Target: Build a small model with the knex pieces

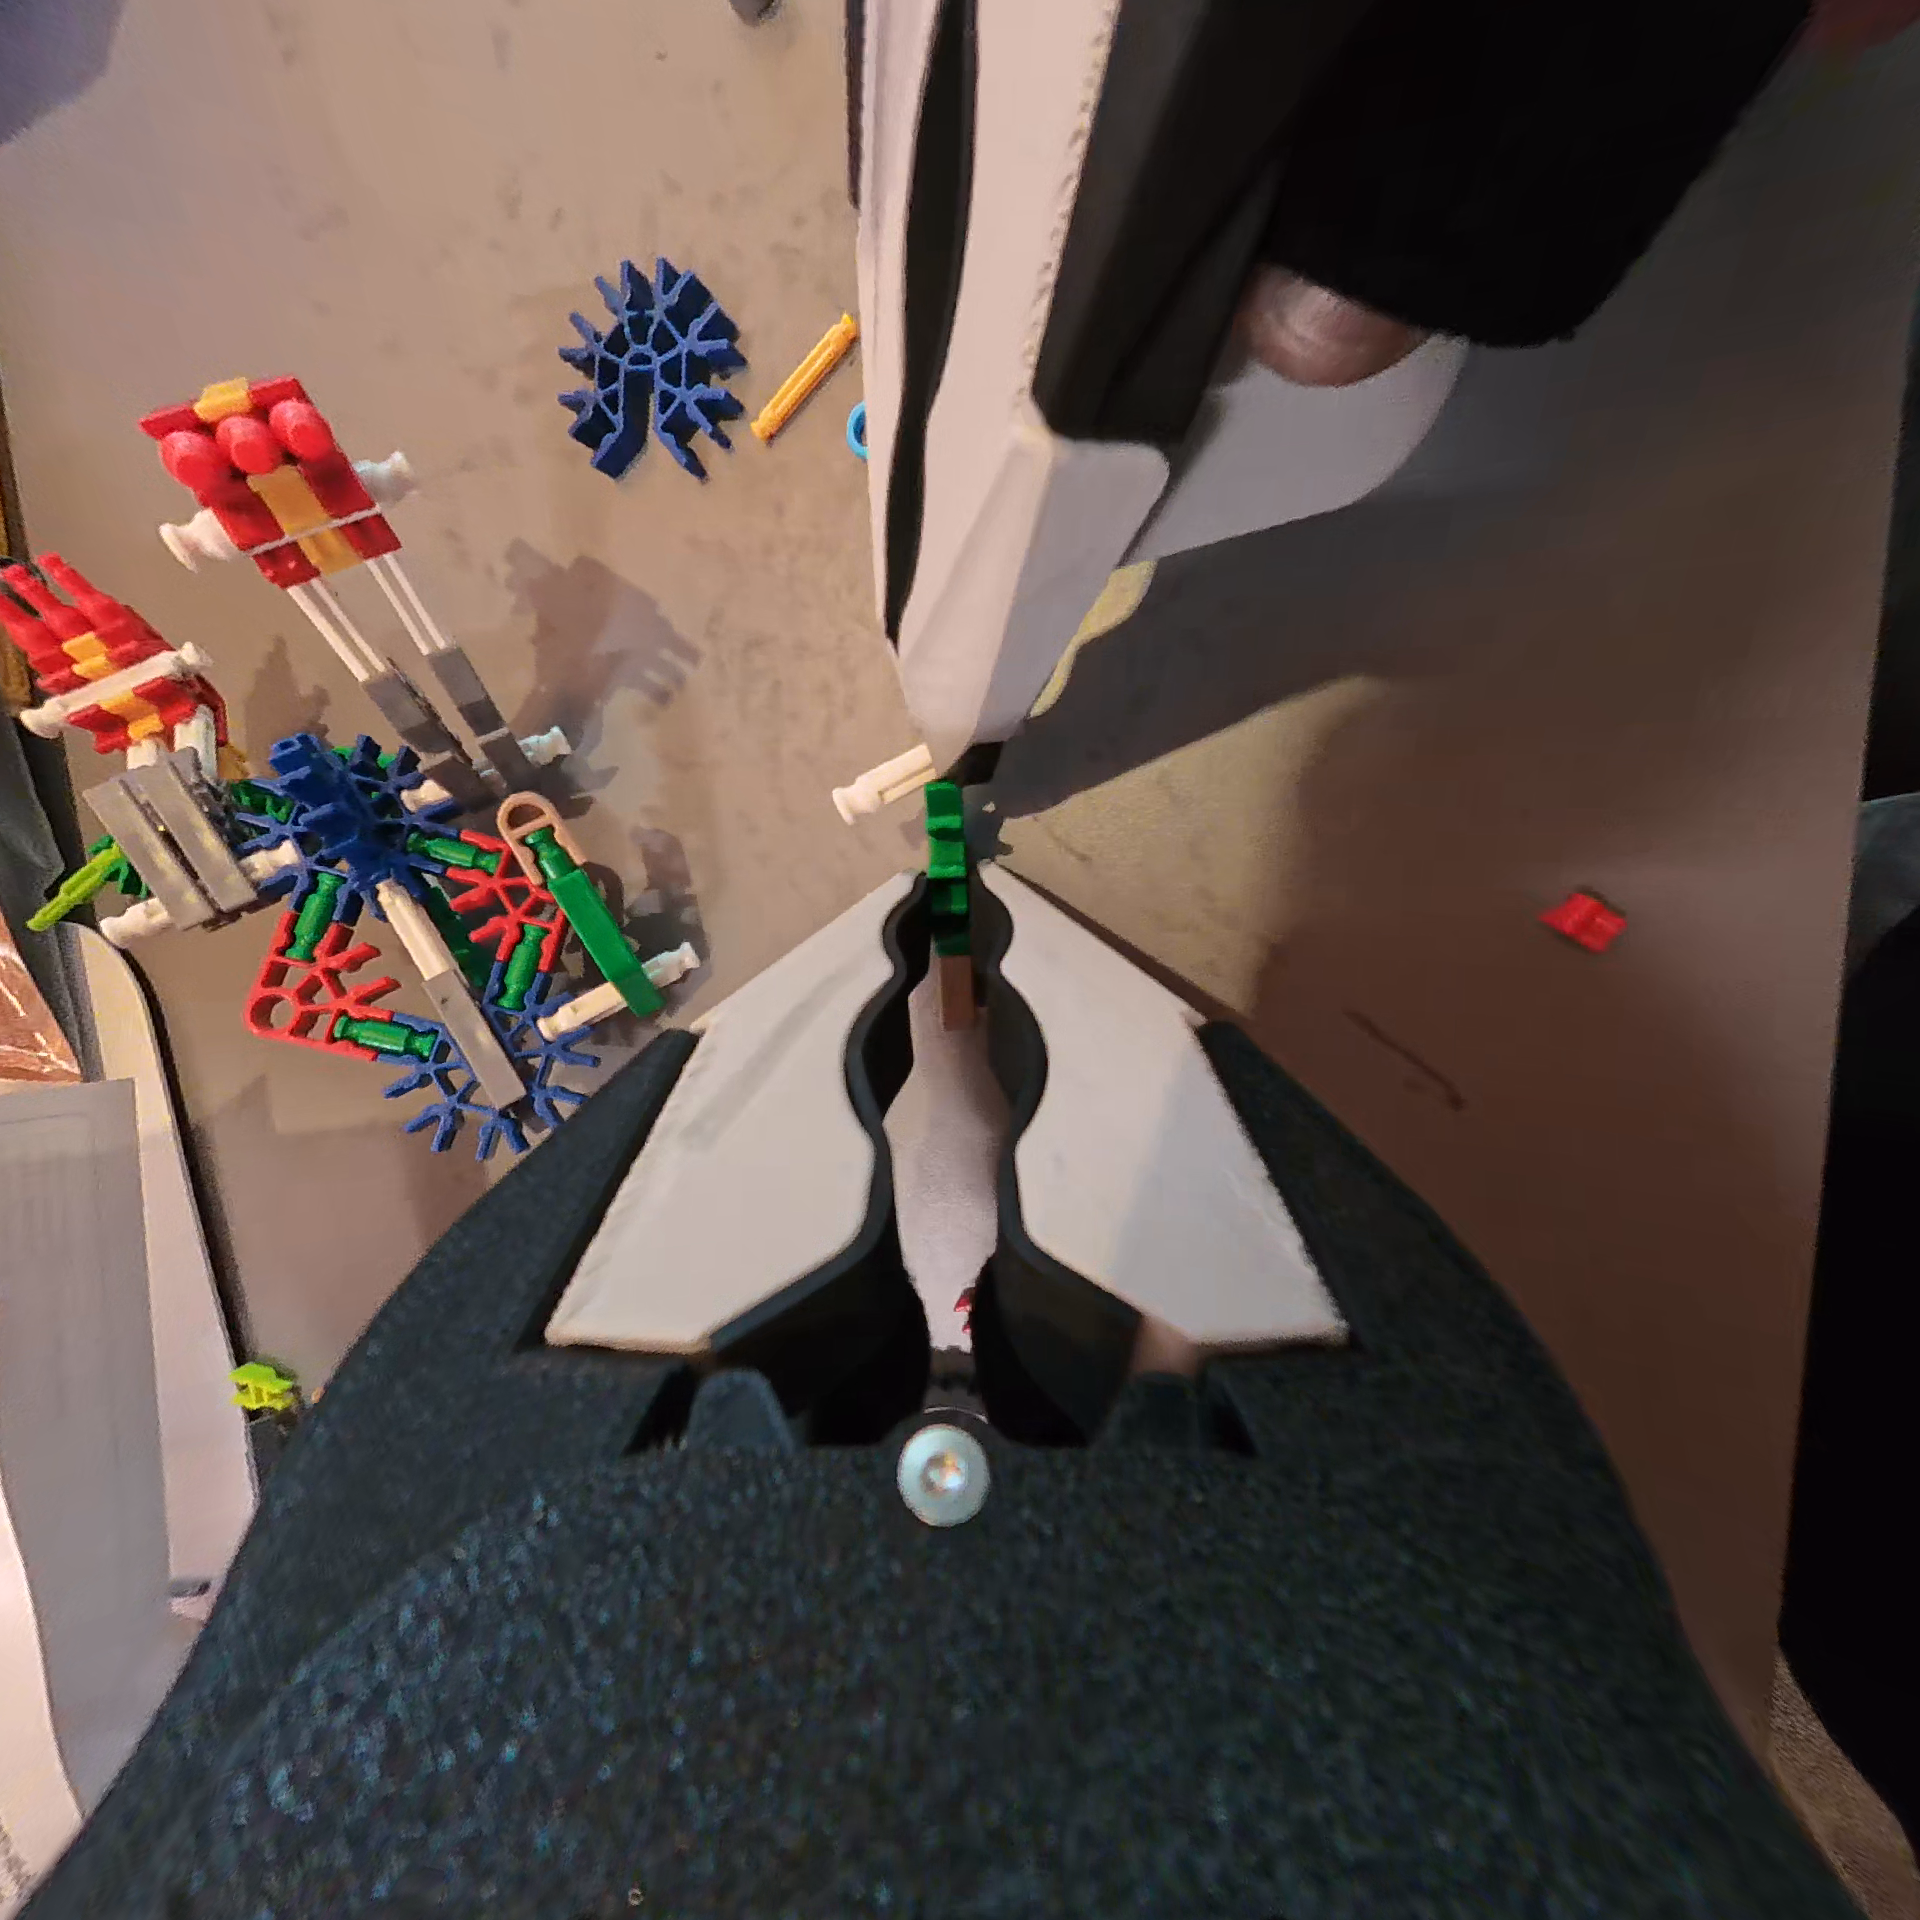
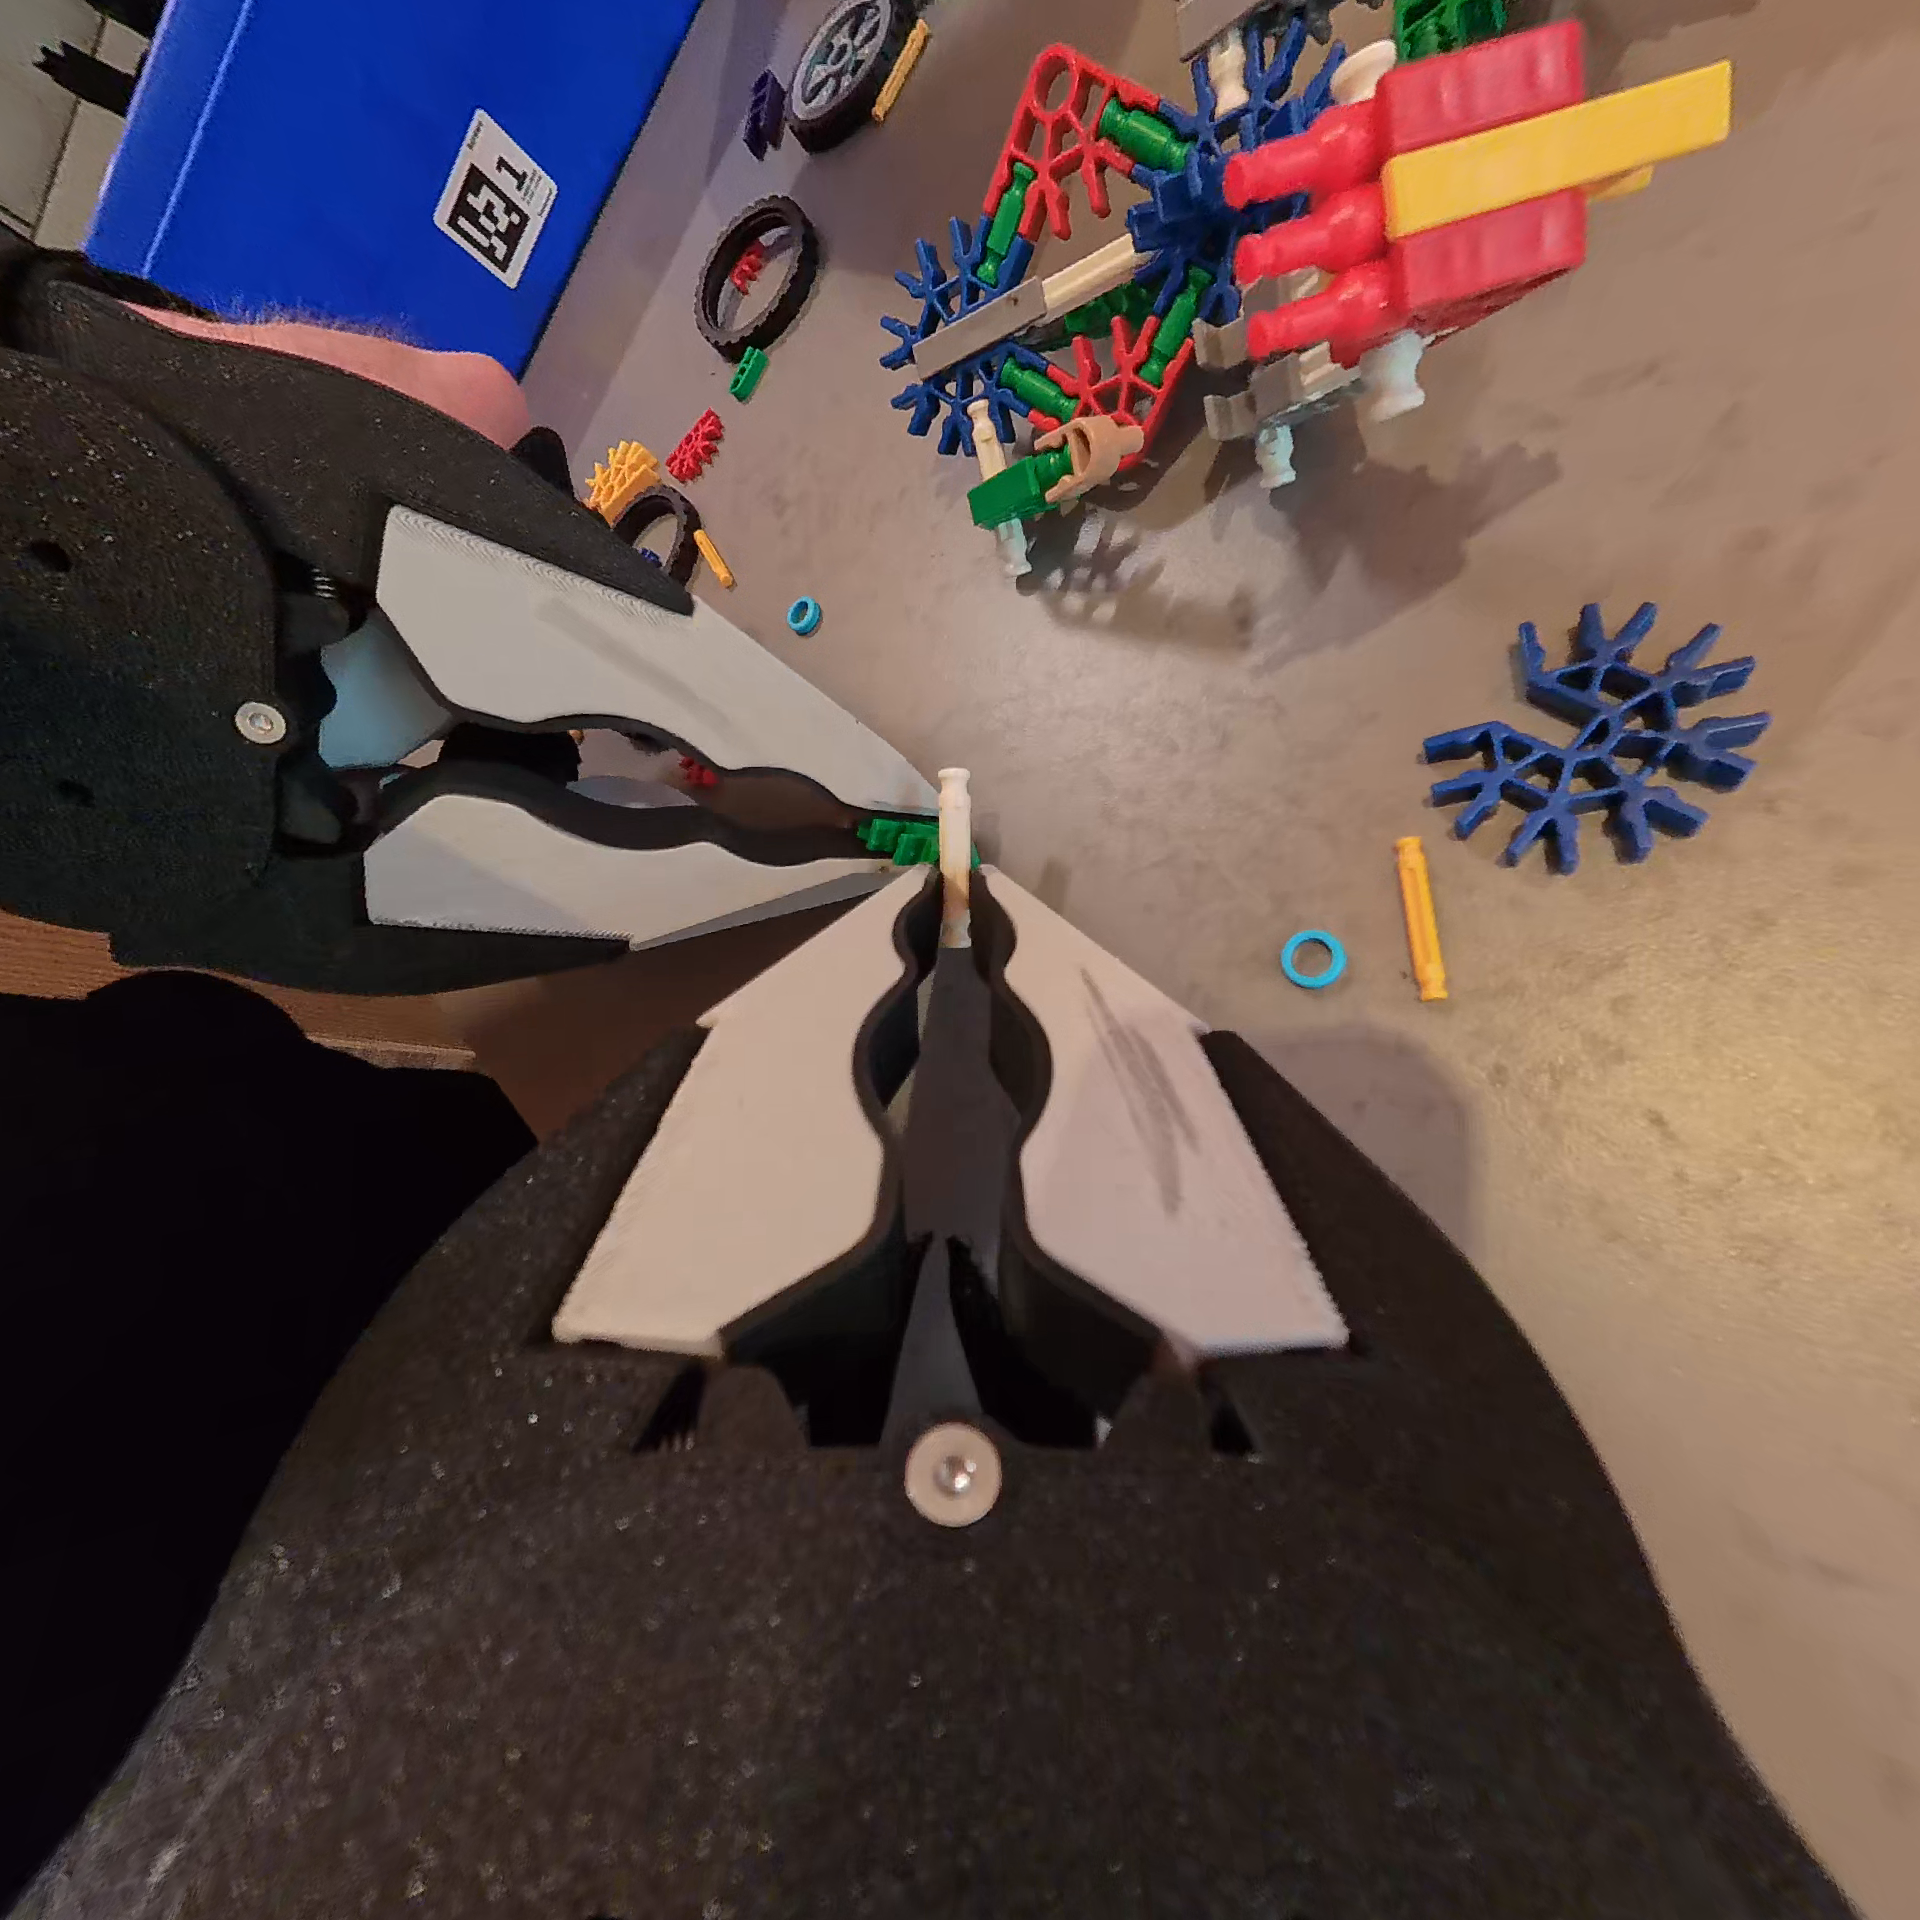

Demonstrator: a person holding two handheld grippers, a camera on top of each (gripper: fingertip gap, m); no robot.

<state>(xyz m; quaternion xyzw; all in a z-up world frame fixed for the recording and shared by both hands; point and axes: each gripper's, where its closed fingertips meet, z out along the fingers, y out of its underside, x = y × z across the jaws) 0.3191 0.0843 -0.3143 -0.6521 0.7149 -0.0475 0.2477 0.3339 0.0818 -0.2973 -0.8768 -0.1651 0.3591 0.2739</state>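
Observation:
My left gripper [image 1: 948, 883] is shut on a small green connector piece [image 1: 943, 844], held above the grey table. My right gripper [image 2: 954, 878] is shut on a short white rod [image 2: 953, 821]. The two tips meet: the white rod [image 1: 881, 792] touches the green connector [image 2: 896, 837] at a right angle. In the left wrist view the right gripper [image 1: 951, 743] comes down from the top. In the right wrist view the left gripper [image 2: 914, 831] comes in from the left, with a hand behind it.
A large built model [image 1: 343, 883] of red, blue, green and white pieces lies on the table, also in the right wrist view [image 2: 1226, 239]. A blue snowflake connector [image 2: 1600, 738], yellow rod [image 2: 1418, 914], blue ring [image 2: 1312, 958], black tyres [image 2: 755, 275] and a blue box [image 2: 343, 135] lie around.

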